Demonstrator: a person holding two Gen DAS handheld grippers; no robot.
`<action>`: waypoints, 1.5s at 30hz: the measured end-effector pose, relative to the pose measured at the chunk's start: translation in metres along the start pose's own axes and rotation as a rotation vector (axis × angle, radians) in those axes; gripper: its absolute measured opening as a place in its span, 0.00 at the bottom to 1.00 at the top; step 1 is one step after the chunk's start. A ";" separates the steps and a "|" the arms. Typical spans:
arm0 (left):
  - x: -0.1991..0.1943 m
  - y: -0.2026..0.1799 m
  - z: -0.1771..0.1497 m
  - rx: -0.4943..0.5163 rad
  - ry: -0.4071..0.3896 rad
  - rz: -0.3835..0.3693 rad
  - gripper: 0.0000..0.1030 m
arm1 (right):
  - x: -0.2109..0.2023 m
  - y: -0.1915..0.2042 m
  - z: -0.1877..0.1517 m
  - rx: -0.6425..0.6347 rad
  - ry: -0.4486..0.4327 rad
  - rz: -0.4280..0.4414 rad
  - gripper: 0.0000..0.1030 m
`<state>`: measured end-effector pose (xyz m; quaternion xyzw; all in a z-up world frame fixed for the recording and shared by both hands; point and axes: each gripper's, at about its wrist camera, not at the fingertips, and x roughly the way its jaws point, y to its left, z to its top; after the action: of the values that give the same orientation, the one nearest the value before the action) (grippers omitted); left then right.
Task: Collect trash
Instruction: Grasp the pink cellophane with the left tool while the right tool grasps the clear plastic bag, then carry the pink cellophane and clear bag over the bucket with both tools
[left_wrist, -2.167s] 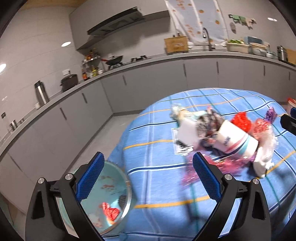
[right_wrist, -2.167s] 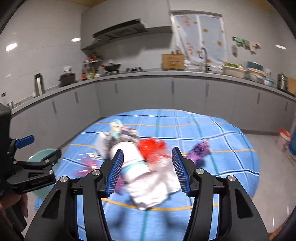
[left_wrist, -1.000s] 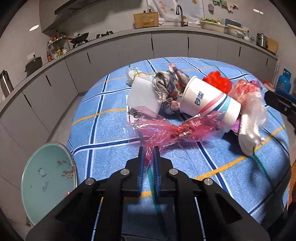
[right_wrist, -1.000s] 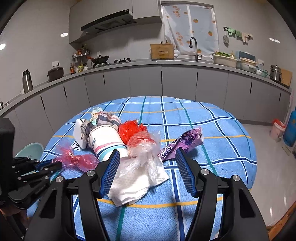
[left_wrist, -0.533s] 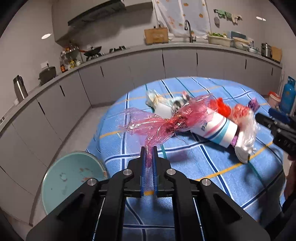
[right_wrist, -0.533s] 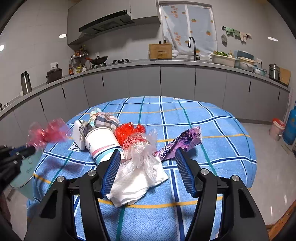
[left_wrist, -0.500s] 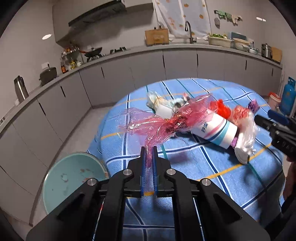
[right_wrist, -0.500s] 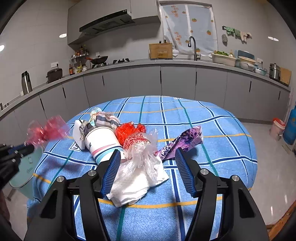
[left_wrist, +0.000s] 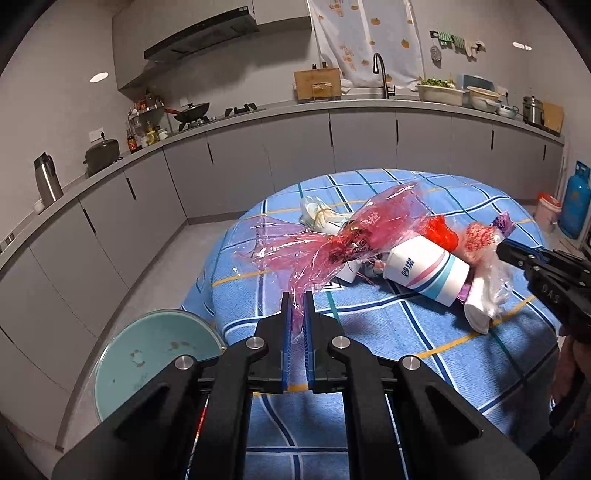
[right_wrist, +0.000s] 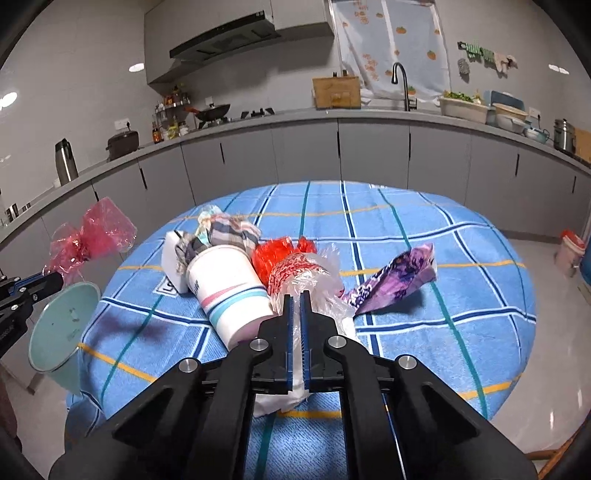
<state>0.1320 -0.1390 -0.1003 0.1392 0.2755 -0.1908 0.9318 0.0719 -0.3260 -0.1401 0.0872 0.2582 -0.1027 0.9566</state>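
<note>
My left gripper (left_wrist: 297, 299) is shut on a crumpled pink cellophane wrapper (left_wrist: 332, 240) and holds it in the air by the table's left edge; it also shows in the right wrist view (right_wrist: 88, 236). My right gripper (right_wrist: 296, 299) is shut on a clear plastic bag (right_wrist: 314, 284) with a red-patterned top in the trash pile. The pile holds a striped paper cup (right_wrist: 229, 291), a red wrapper (right_wrist: 277, 253), a purple wrapper (right_wrist: 395, 280), a checked cloth (right_wrist: 225, 230) and a white box (right_wrist: 171, 264). A teal trash bin (left_wrist: 147, 358) stands on the floor left of the table.
The round table has a blue checked cloth (right_wrist: 424, 236). Grey kitchen cabinets (right_wrist: 369, 155) curve along the back and left. A small bin (right_wrist: 570, 251) and a blue gas cylinder (left_wrist: 572, 199) stand on the floor at the right.
My right gripper has gone from open to shut on the clear plastic bag. My left gripper has lifted the pink wrapper a little higher, still beside the table.
</note>
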 end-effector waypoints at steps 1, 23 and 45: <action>-0.002 0.001 0.000 -0.003 -0.003 0.002 0.06 | -0.003 0.000 0.001 0.002 -0.008 0.000 0.03; -0.020 0.059 -0.004 -0.112 -0.016 0.116 0.06 | -0.052 0.058 0.033 -0.083 -0.154 0.100 0.03; -0.023 0.131 -0.028 -0.215 0.022 0.229 0.06 | -0.043 0.154 0.040 -0.215 -0.153 0.274 0.03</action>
<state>0.1577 -0.0059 -0.0895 0.0710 0.2866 -0.0511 0.9540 0.0923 -0.1798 -0.0662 0.0110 0.1798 0.0504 0.9824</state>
